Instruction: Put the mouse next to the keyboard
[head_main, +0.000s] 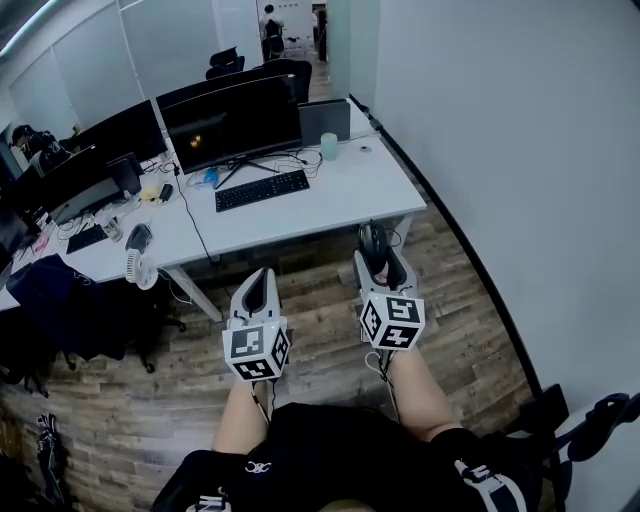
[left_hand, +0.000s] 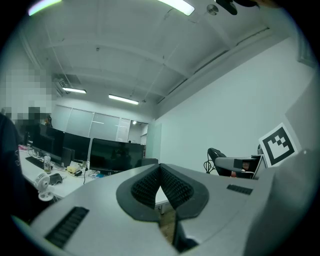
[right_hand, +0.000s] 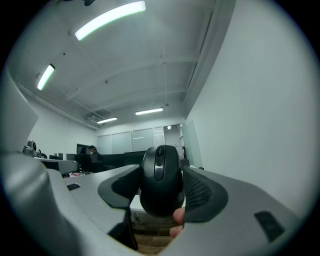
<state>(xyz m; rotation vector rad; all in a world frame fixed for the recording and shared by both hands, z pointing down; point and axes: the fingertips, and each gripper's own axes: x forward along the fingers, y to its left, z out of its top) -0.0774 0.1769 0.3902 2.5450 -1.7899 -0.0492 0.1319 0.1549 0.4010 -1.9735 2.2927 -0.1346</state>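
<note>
- Currently the right gripper (head_main: 375, 258) has its 2 jaws closed on the sides of a black computer mouse (head_main: 373, 240). In the right gripper view the mouse (right_hand: 160, 177) fills the gap between the ribbed pads, with its scroll wheel facing the camera.
- What looks like a fingertip (right_hand: 176, 216) shows just under the mouse in that view.
- The left gripper (head_main: 262, 277) is closed with nothing in it. In its own view the 2 pads of the left gripper (left_hand: 161, 182) meet in a point.
- The mouse's long axis runs along the jaws, up the frame in the head view, toward the white desk (head_main: 345, 195).
- The mouse is held in the air over the wood floor, short of the desk's near edge.
- The black keyboard (head_main: 262, 189) lies up and to the left of the right gripper, well apart from it. Its long axis runs roughly left to right, with the right end slightly higher in the frame.
- Bare desk shows past the keyboard's right end, below a pale cup (head_main: 329, 146). I judge that the landing spot.
- The left gripper sits straight below the keyboard, but the right gripper carries the mouse and is nearer the keyboard's right end, so the carry goes forward and slightly left.
</note>
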